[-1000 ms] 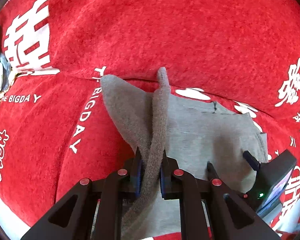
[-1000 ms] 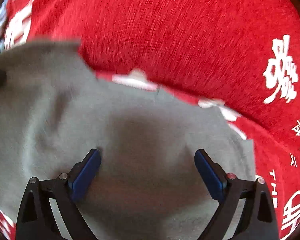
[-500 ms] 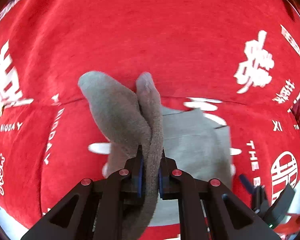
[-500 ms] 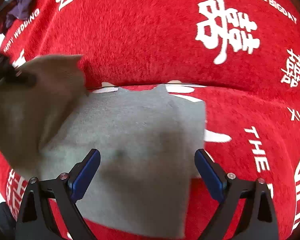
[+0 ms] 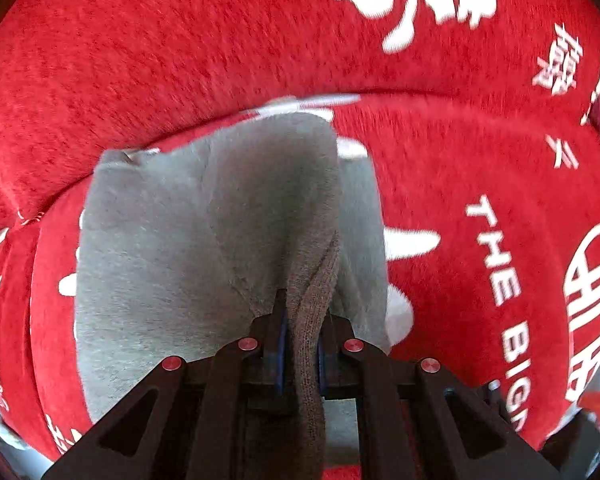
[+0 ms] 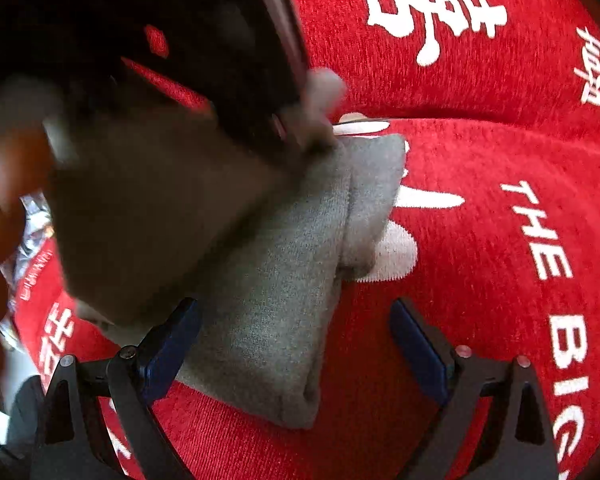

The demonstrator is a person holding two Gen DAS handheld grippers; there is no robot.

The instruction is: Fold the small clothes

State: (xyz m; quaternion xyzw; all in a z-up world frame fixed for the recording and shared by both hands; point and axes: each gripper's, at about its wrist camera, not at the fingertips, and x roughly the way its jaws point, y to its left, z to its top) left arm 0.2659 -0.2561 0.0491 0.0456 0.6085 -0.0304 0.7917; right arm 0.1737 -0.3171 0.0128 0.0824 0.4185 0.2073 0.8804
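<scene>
- Red cloth (image 5: 180,60): plush cover with white characters and lettering, spread under everything in both views.
- Grey garment (image 5: 172,248): small knit piece lying on the red cloth, one layer folded over another; a lifted fold runs up into the left gripper.
- Left gripper (image 5: 300,344): jaws clenched on the garment's ribbed edge (image 5: 312,280).
- Right gripper (image 6: 296,344): jaws wide apart, holding nothing, above the garment's near corner (image 6: 292,392).
</scene>
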